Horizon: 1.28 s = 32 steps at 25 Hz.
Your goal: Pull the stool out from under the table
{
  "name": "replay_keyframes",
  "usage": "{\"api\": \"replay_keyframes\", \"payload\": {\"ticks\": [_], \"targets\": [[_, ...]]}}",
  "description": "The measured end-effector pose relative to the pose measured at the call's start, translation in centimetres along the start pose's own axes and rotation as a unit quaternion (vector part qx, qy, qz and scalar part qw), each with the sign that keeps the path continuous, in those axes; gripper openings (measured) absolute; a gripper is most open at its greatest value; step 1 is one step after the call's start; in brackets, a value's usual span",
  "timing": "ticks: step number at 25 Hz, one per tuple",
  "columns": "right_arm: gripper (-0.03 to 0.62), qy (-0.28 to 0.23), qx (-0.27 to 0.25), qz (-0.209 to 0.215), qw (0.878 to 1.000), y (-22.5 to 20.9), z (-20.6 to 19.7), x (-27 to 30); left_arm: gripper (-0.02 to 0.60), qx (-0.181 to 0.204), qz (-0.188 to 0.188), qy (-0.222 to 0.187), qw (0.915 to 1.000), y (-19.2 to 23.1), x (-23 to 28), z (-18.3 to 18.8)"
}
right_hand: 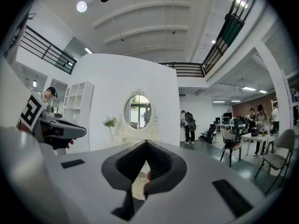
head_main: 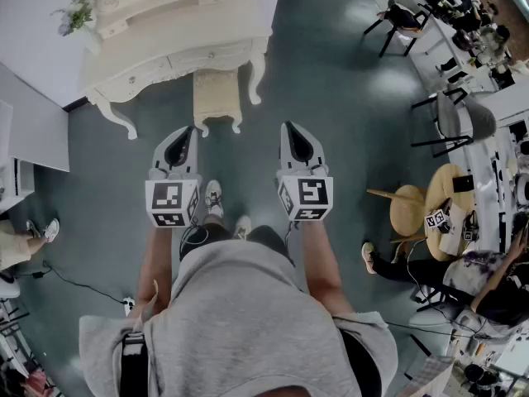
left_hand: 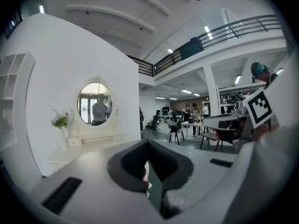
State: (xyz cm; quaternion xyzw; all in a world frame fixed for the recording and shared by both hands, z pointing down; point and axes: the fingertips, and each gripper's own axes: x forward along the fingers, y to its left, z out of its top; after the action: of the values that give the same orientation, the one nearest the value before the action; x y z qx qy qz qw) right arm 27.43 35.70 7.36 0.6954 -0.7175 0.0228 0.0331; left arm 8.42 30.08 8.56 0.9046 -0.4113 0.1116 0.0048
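A cream stool (head_main: 216, 98) with a padded, patterned square seat and carved, curved legs is seen from above in the head view. It is set on the grey-green floor (head_main: 331, 81) at the middle front of a cream table (head_main: 198, 19) with drawers. Its far part is tucked beneath the table's edge, and its near part stands out towards the person.

At the left, a small green plant (head_main: 78, 12) is placed on the table. The table's far side is cut off by the upper edge of the picture. The rear of the stool is covered by the table, so only two front legs are shown. In both gripper views the stool is almost wholly hidden behind the gripper bodies. An oval mirror (left_hand: 94, 103) is shown above the table there.

One stool, one table, one plant and one mirror are counted. Two grippers are held out side by side, each fitted with one marker cube. The left hand-held gripper (head_main: 188, 132) is held near the stool's front left corner, apart from it. The right hand-held gripper (head_main: 289, 129) is held further right, also clear of it. The jaws of both are pressed together, and nothing is gripped.
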Motion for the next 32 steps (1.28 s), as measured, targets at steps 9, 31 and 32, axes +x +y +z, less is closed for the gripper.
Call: {"api": "replay_keyframes", "payload": {"ticks": [9, 31, 32], "targets": [[0.012, 0.002, -0.017, 0.011, 1.0, 0.9, 0.1, 1.1, 0.002, -0.003, 0.008, -0.002, 1.0, 1.0, 0.2, 0.0], [0.012, 0.058, 0.003, 0.026, 0.998, 0.5, -2.9, 17.1, 0.002, -0.039, -0.008, 0.032, 0.9987, 10.5, 13.5, -2.4], [0.012, 0.062, 0.003, 0.025, 0.998, 0.5, -3.0, 18.5, 0.002, -0.041, -0.012, 0.034, 0.9985, 11.3, 14.6, -2.5]]}}
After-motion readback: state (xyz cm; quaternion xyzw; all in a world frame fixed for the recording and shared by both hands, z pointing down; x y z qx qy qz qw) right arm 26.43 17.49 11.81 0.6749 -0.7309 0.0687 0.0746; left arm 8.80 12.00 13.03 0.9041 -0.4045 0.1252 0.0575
